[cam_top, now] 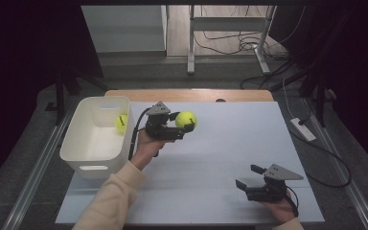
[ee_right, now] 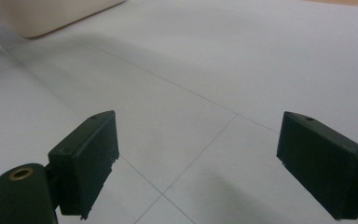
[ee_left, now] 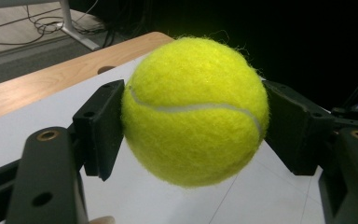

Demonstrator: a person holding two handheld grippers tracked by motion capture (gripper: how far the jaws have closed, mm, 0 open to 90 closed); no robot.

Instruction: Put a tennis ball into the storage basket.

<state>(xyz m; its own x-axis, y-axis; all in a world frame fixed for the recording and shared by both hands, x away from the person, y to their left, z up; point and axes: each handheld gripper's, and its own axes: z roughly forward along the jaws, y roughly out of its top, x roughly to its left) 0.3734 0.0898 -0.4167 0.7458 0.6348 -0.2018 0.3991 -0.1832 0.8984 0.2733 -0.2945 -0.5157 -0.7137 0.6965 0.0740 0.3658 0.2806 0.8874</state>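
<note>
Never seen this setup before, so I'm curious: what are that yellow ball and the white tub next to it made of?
The tennis ball looks felt-covered: fuzzy yellow nap, stray fibres at its outline and a pale curved seam, held between the left gripper pads. The white bin looks like moulded plastic, smooth and matte, with rounded corners and a cut-out handle slot; probably, not certainly.

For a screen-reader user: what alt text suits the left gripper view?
A yellow tennis ball is clamped between the left tool's two black pads, lifted above a white table with a wooden far edge.
</note>
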